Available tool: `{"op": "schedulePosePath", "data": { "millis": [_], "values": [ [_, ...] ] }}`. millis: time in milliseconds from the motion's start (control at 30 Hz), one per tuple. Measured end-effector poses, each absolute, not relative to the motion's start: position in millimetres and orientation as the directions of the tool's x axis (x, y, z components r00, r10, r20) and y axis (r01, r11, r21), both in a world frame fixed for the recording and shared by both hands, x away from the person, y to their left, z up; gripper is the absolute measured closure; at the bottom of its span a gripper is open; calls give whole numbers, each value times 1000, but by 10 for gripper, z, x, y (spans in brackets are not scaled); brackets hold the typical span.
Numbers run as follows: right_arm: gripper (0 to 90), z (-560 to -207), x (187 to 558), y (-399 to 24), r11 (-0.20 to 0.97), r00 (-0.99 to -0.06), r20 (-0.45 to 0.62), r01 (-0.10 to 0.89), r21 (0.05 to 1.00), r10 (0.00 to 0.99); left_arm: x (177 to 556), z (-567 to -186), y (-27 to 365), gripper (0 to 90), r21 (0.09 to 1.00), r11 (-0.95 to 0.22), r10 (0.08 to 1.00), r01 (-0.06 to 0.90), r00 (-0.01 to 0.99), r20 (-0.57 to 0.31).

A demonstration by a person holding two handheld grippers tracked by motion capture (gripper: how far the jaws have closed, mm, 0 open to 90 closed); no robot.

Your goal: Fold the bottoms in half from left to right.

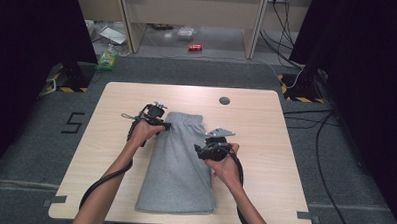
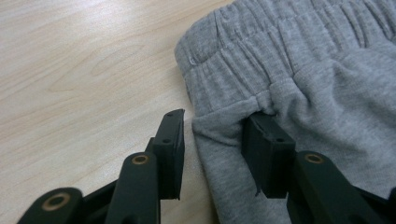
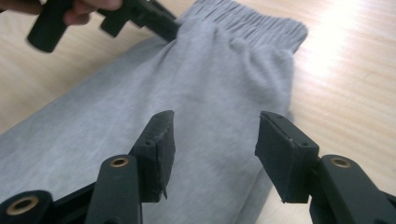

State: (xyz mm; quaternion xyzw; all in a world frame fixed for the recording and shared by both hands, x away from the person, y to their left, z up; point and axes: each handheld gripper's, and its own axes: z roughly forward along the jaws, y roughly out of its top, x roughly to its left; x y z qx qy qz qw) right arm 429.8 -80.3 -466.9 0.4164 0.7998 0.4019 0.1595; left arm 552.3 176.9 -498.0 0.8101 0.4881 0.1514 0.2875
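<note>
Grey sweatpants (image 1: 177,161) lie folded lengthwise on the wooden table (image 1: 256,119), with the elastic waistband (image 2: 280,42) at the far end. My left gripper (image 1: 165,125) is at the pants' left edge just below the waistband. Its jaws are open and straddle the fabric edge (image 2: 212,126), one jaw on bare wood and the other pressed into a fold. My right gripper (image 1: 200,150) hovers open over the right side of the pants (image 3: 215,126), and the fabric (image 3: 187,84) lies beneath it. The left gripper (image 3: 163,28) appears at the top left of the right gripper view.
A round cable hole (image 1: 224,100) sits in the table's far edge. On the floor beyond are a red can (image 1: 195,47), a green bottle (image 1: 107,59), and cables (image 1: 325,161) to the right. Bare wood flanks the pants on both sides.
</note>
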Motion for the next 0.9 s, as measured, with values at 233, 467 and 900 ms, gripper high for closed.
{"op": "schedulePosePath", "data": {
  "millis": [233, 467, 900],
  "values": [
    [402, -4689, 4576, -818, 308, -577, 93, 557, 771, 811, 5534, -4978, 1779, 589, 611, -367, 872, 702, 488, -38],
    [379, -4722, 4800, -789, 297, -563, 103, 572, 765, 820, 5532, -4978, 1781, 589, 610, -367, 872, 702, 488, -37],
    [370, -4814, 4965, -794, 294, -550, 107, 589, 753, 828, 5538, -4973, 1778, 589, 606, -371, 871, 704, 490, -37]
  ]
}}
